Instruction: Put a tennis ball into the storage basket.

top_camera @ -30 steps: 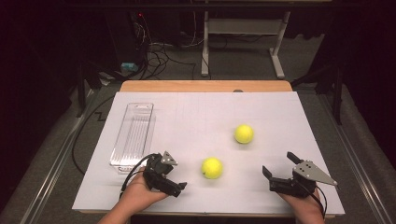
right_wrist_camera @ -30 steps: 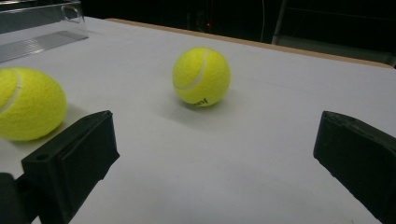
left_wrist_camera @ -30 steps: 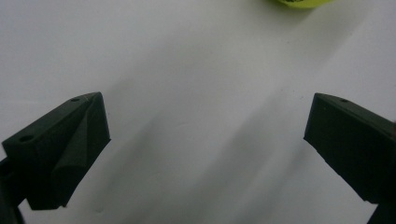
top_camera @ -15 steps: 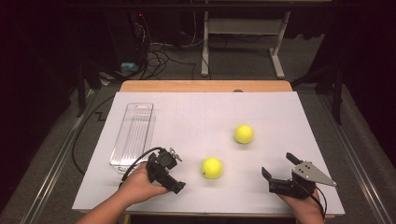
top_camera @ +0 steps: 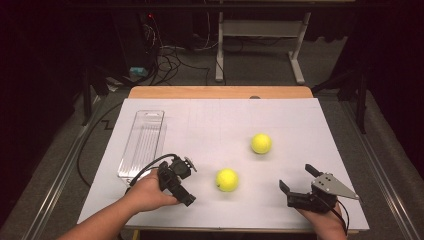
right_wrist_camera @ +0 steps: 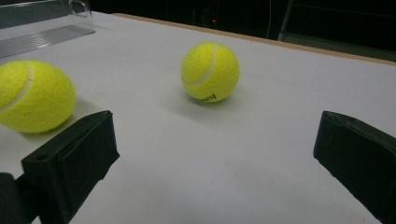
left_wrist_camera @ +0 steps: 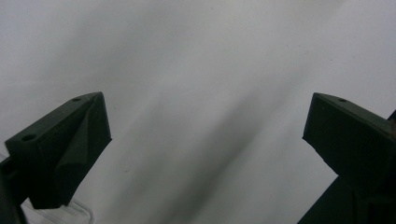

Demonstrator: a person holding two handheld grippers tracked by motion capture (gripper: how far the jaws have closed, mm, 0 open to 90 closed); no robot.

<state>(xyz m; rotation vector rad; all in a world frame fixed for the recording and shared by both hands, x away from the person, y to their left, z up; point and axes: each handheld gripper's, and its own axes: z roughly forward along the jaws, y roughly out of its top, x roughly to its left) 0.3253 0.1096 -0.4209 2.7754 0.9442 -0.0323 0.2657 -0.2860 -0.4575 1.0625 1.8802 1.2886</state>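
Nearby, both hand-held grippers (left [top_camera: 186, 181], right [top_camera: 298, 181]) gape; clear tray [top_camera: 142, 143] holds nothing.

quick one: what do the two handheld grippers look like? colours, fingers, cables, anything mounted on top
Both are black. The left gripper has a black cable looping off it toward the table's left edge. The right gripper carries a grey three-cornered plate on top, with a thin black cable by the wrist. In the gripper views the fingers are chunky matte black wedges with a small hole in the top face. Forearms are bare, no sleeves.

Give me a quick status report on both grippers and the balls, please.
Left gripper open, empty, beside near yellow tennis ball. Right gripper open, empty. Far yellow tennis ball untouched. Nothing between left gripper and near ball.
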